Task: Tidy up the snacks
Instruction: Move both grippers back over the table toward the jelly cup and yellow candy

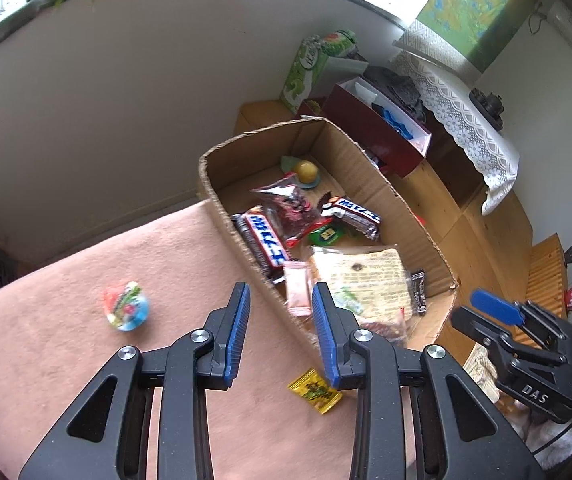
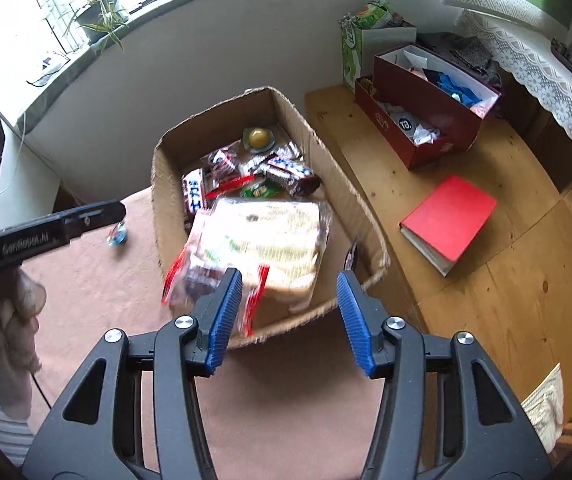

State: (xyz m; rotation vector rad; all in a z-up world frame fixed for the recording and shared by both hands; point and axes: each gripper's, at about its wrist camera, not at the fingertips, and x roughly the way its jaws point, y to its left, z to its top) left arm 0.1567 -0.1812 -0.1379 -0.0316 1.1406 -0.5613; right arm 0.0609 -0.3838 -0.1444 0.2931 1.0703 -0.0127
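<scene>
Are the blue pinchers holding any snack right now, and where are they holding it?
No, nothing is held. The left gripper and right gripper both stand open with empty gaps, above the cardboard box of snacks.

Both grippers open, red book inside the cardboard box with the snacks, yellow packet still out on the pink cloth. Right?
One error: the red book lies on the wooden floor beside the cardboard box, not inside it, as the right wrist view shows. The yellow packet is on the pink cloth, and both grippers are open.

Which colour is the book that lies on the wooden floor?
The book has a red cover; it shows only in the right wrist view.
</scene>
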